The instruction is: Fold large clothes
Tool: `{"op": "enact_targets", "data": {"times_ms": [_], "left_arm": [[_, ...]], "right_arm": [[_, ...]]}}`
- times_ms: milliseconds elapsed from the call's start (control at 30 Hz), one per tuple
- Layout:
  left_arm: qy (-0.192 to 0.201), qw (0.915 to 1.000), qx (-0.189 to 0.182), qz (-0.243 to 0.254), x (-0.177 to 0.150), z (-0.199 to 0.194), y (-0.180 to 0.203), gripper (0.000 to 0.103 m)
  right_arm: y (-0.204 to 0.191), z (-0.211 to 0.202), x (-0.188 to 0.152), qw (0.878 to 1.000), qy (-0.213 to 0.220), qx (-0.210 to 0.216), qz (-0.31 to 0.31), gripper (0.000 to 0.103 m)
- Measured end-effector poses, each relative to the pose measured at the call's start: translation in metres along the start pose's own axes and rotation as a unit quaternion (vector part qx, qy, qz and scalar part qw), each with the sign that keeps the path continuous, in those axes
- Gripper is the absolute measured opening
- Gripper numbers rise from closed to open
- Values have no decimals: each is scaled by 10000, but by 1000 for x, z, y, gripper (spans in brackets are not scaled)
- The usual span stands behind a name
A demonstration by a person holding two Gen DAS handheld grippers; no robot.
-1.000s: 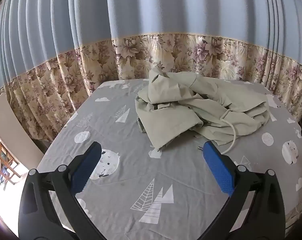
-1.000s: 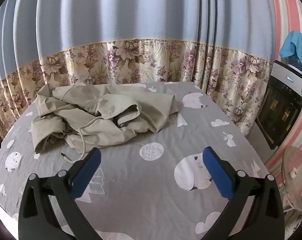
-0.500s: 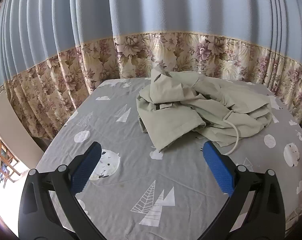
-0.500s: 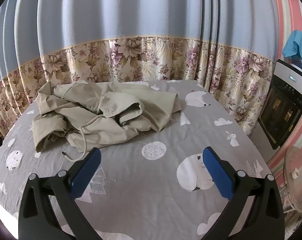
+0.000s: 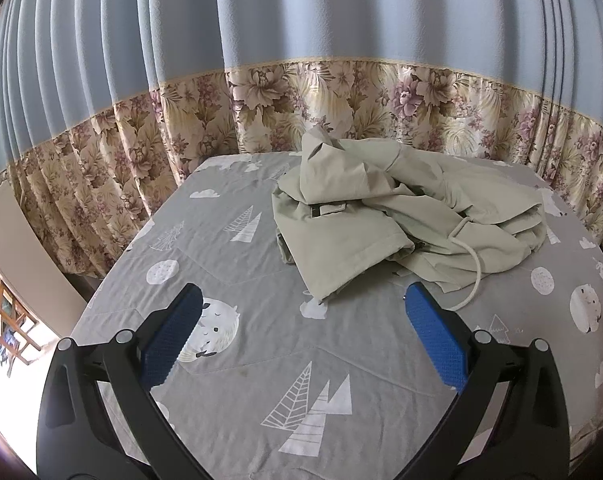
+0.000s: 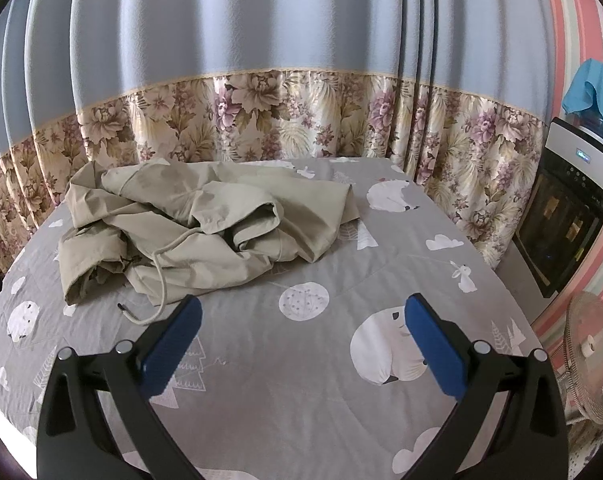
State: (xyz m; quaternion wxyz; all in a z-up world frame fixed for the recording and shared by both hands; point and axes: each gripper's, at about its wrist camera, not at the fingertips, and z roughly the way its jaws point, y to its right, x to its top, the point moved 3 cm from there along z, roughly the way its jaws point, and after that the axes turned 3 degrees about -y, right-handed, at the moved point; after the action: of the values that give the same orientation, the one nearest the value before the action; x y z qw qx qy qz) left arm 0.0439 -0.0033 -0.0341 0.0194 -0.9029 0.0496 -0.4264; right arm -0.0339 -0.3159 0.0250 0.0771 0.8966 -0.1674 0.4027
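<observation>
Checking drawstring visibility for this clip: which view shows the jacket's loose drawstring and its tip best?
The right wrist view. There the drawstring runs clear off the khaki jacket onto the bedsheet, dark tip exposed. In the left wrist view the cord shows too, but its far end runs behind the left gripper.

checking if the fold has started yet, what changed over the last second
Both cameras have eased slightly closer to the crumpled beige hooded jacket, which looms a little larger in each view. Nothing was taken hold of or let go: the left gripper and right gripper stay open and empty above the grey patterned bedsheet. The jacket and its drawstring lie unchanged.
</observation>
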Motion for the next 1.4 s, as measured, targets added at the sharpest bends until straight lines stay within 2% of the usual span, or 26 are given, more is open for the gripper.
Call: {"op": "enact_targets", "data": {"times_ms": [533,1400], "left_arm": [[-75,9999,-46,56,1,5,6,100],[-125,9998,-48,136,6,22,9,100]], "right_arm": [[-5,7,1,9999,-76,150,16,101],[-6,28,0,9996,-243,120,-9,101]]}}
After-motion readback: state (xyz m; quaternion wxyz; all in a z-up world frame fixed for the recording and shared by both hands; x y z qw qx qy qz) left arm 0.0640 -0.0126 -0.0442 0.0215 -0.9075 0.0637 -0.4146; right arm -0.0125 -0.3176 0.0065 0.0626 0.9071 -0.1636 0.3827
